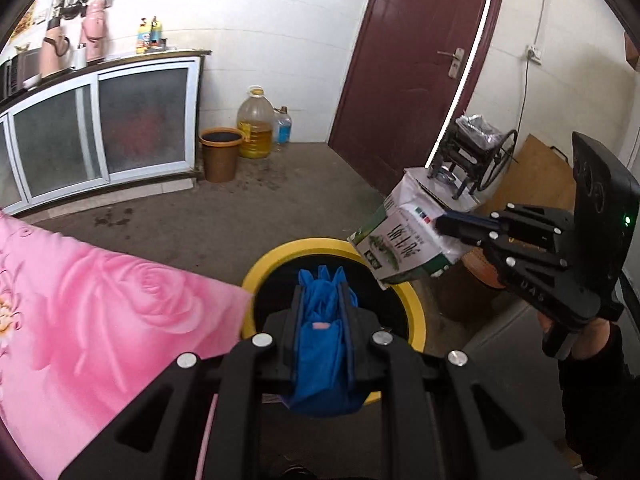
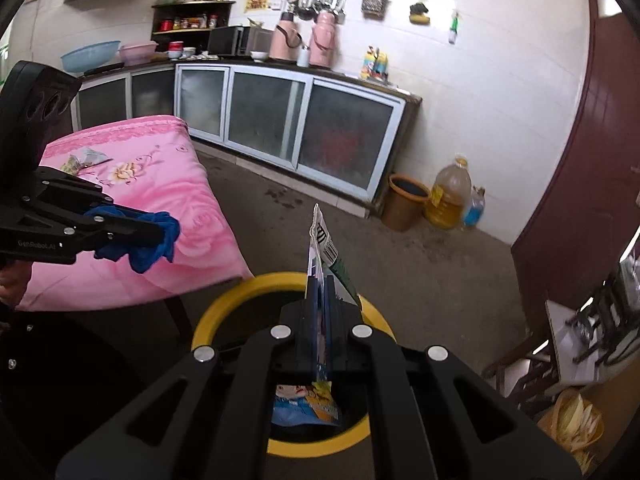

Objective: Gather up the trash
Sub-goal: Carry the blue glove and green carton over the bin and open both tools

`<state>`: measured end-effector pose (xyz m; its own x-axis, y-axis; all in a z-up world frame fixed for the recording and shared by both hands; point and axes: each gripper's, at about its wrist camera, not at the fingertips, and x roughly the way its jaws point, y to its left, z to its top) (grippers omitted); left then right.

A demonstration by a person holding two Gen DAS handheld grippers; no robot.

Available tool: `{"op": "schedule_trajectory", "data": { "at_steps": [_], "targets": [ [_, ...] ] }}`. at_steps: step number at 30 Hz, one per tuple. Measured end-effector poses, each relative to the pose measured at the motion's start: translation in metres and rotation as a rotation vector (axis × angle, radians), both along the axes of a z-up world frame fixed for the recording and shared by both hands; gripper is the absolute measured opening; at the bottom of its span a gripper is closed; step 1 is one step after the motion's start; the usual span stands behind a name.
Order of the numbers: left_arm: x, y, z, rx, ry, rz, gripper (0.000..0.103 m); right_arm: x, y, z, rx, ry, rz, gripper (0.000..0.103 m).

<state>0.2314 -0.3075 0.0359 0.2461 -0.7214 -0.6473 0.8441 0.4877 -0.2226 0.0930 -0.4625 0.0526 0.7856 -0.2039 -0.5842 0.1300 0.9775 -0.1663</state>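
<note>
My left gripper (image 1: 322,280) is shut on a crumpled blue plastic bag (image 1: 320,344) and holds it over the yellow-rimmed black trash bin (image 1: 416,312). My right gripper (image 2: 320,280) is shut on a flattened green-and-white carton (image 2: 320,240), also held above the bin's yellow rim (image 2: 208,320). In the left wrist view the right gripper (image 1: 444,226) holds the carton (image 1: 400,248) at the bin's right edge. In the right wrist view the left gripper (image 2: 160,228) holds the blue bag (image 2: 154,240) left of the bin. A colourful wrapper (image 2: 304,404) lies inside the bin.
A table with a pink floral cloth (image 2: 152,200) stands left of the bin, with a crumpled wrapper (image 2: 80,160) on it. A brown bucket (image 1: 220,156) and oil jug (image 1: 255,124) stand by the cabinet. A dark red door (image 1: 416,60) and a box with a machine (image 1: 468,160) are at right.
</note>
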Motion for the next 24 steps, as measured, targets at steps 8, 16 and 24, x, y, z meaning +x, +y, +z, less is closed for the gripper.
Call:
{"op": "schedule_trajectory", "data": {
  "at_steps": [8,16,24],
  "targets": [
    [0.003,-0.047,-0.027,0.051,0.015,-0.009,0.015,0.005,-0.025,-0.032,0.103,0.037,-0.027,0.002],
    [0.006,-0.08,-0.051,0.088,0.047,-0.02,0.015,0.019,-0.041,-0.057,0.178,0.083,-0.06,0.002],
    [0.013,-0.086,-0.061,0.09,0.076,0.002,0.017,0.032,-0.046,-0.067,0.195,0.105,-0.098,0.003]
  ]
}}
